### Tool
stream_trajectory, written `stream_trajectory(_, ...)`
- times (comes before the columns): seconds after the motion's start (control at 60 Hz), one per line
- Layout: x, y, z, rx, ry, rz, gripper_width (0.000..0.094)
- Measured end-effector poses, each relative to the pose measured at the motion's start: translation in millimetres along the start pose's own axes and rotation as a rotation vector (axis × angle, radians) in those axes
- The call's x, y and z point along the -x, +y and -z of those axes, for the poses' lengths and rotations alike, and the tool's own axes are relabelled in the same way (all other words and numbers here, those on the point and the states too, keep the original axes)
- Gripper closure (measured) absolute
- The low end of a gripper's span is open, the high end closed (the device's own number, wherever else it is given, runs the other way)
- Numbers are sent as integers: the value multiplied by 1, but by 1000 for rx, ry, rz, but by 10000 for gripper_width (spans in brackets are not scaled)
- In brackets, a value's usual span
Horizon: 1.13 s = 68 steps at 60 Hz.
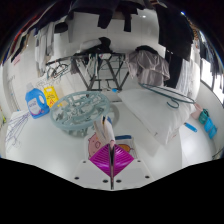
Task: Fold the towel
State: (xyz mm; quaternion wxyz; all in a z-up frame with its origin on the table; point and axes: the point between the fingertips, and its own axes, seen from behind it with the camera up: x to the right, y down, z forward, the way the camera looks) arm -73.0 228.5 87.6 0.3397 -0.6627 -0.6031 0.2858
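Views: one only, none shared.
Position: rides on the gripper [112, 160], above a white table [150, 125].
Facing: forward along the fingers, tilted downward.
Nearness: table close; room beyond far.

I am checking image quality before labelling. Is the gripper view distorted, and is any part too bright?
In the gripper view, straight lines bend strongly outward, as a wide-angle lens makes them; the white table is very bright and shows little detail; the gripper with its pink pads is clear enough, the pads close together on a white towel; the blue bottle looks small and soft.
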Motion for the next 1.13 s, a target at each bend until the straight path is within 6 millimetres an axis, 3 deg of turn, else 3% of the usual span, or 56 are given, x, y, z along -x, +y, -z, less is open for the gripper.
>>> stream_trajectory(0.15, -39, 32, -29, 27, 27, 17, 883)
stream_trajectory(0.183, -48, 32, -34, 6, 52, 38, 646)
stream_trajectory(0.233, -63, 32, -34, -8, 105, 58, 66)
stream_trajectory(0.25, -63, 32, -32, 0, 106, 64, 126)
stream_trajectory(0.283, -60, 35, -25, 6, 85, 63, 159)
stream_trajectory(0.333, -54, 40, 2, -3, 47, 44, 83)
stream_trajectory(0.383, -48, 28, 24, -6, 27, 56, 89)
stream_trajectory(0.65, -28, 29, 228, 25, -36, 104, 88)
stream_trajectory(0.767, -27, 33, 291, 19, -18, 78, 84)
stream_trajectory(0.917, -25, 33, 327, -8, 16, 56, 87)
stream_trajectory(1.133, -5, 31, 328, -8, -3, 35, 88)
